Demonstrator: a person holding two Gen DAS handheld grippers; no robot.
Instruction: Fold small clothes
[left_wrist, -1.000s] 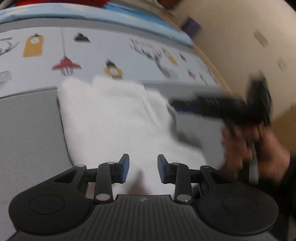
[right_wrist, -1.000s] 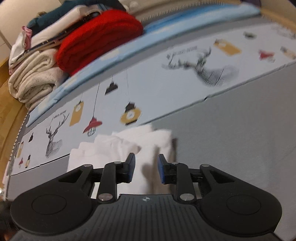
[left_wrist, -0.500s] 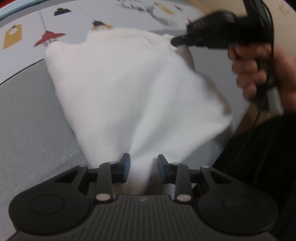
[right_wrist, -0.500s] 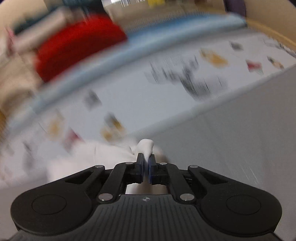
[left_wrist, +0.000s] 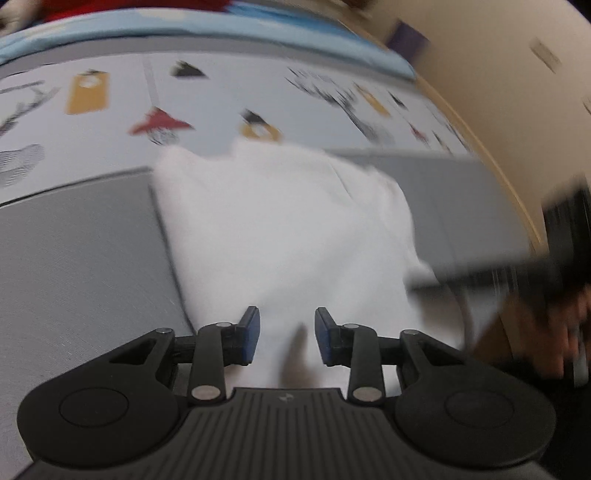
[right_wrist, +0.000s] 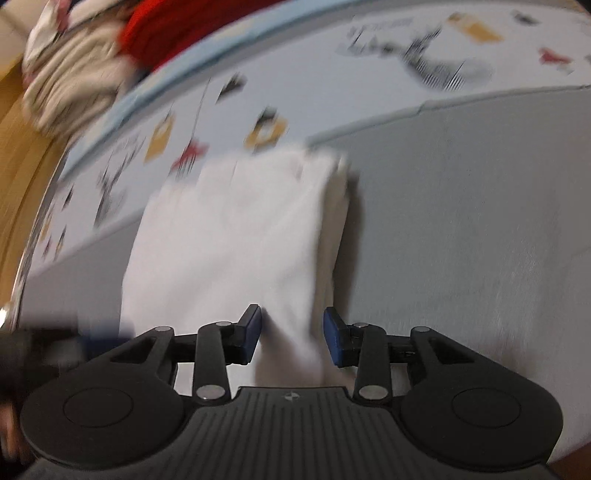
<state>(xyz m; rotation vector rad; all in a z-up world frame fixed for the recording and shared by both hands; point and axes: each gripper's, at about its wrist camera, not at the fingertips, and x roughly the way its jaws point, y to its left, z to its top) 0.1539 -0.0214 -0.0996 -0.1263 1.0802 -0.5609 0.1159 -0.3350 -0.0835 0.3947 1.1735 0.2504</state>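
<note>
While the jaws of the left gripper (left_wrist: 287, 341) and the right gripper (right_wrist: 291, 341) have just been opening and stand apart, the near edge of a white garment (left_wrist: 280, 236) is seen between them, unpressed. It is spread on a grey mat (right_wrist: 461, 221). Judged light, limp, best pinched at corners.

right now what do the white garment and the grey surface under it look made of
White garment: soft matte cloth, maybe cotton; it drapes and folds at its edge. Grey surface: matte, apparently woven fabric, with a faint fine grain; blur hides more.
</note>
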